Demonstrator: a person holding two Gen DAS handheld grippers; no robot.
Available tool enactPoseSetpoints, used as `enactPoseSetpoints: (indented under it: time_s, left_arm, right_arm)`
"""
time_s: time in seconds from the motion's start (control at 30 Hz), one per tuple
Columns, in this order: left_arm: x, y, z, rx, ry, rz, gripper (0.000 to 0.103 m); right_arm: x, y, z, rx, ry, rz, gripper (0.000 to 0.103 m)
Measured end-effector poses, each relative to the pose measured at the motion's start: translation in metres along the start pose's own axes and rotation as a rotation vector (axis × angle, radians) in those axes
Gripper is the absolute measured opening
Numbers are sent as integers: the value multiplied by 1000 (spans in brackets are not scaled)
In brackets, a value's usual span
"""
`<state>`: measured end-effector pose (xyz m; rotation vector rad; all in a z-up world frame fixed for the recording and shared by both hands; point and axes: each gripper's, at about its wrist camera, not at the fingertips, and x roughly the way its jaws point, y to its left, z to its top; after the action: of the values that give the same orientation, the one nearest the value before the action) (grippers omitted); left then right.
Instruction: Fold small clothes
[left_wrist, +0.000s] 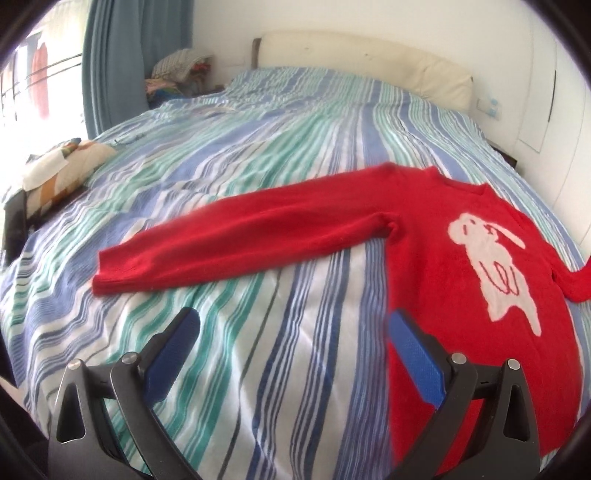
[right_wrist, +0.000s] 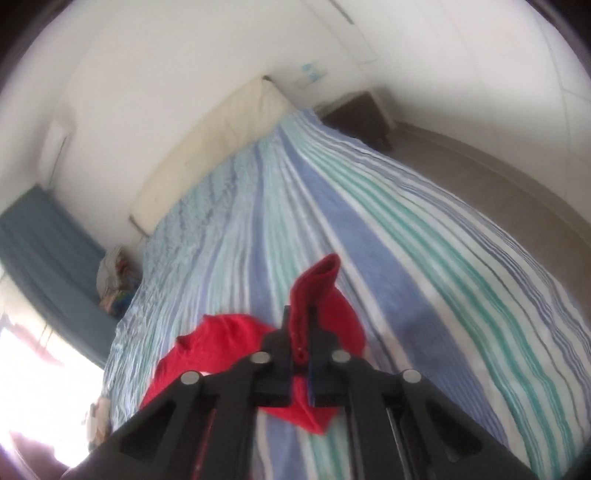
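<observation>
A red sweater (left_wrist: 436, 266) with a white rabbit figure (left_wrist: 495, 254) lies flat on the striped bed. Its left sleeve (left_wrist: 229, 243) stretches out to the left. My left gripper (left_wrist: 293, 328) is open and empty, just above the bedcover, in front of the sleeve and beside the sweater's hem. In the right wrist view my right gripper (right_wrist: 300, 314) is shut on the sweater's other sleeve (right_wrist: 317, 291), whose cuff sticks up between the fingers. The sleeve is lifted off the bed, with red cloth (right_wrist: 207, 350) bunched below.
The blue, green and white striped bedcover (left_wrist: 229, 155) fills both views. A cream headboard (left_wrist: 369, 55) stands at the back. A patterned pillow (left_wrist: 62, 166) lies at the left edge. A blue curtain (left_wrist: 118, 55) and a pile of clothes (left_wrist: 181, 70) are at the back left.
</observation>
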<state>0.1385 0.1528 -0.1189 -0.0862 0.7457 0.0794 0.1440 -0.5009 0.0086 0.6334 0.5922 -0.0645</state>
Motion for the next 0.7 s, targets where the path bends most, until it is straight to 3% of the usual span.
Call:
enactPoseSetpoints:
  time_s: [0.1,0.2,0.33,0.4,0.47,0.53,0.6,0.7]
  left_arm:
    - [1,6,1,-11,-8,6,102]
    - [4,16,1,-54,2,-1,102]
    - [7,24,2,-73,1,14,102]
    - [9,27,2,-84,8,17,102]
    - [12,29,2,-100,15,14,102]
    - [13,31,2,-114,18,11,102]
    - [11,34,3,-126,15,4,102]
    - [11,34,4,-136,13,-11,102]
  right_arm:
    - [26,107,4,-205,57,126,4]
    - [67,200,-15,-339,138,243,4]
    - [122,283,-63,-455,232,324,4]
    - [152,301,-89,-474,281,335,5]
    - [188,309,-114,-467,364,356,14]
    - [218,302,-138,-400,512,400,60]
    - [224,288,-147,-331,571,474,61]
    - [216,252,-137,-261,556,475,61]
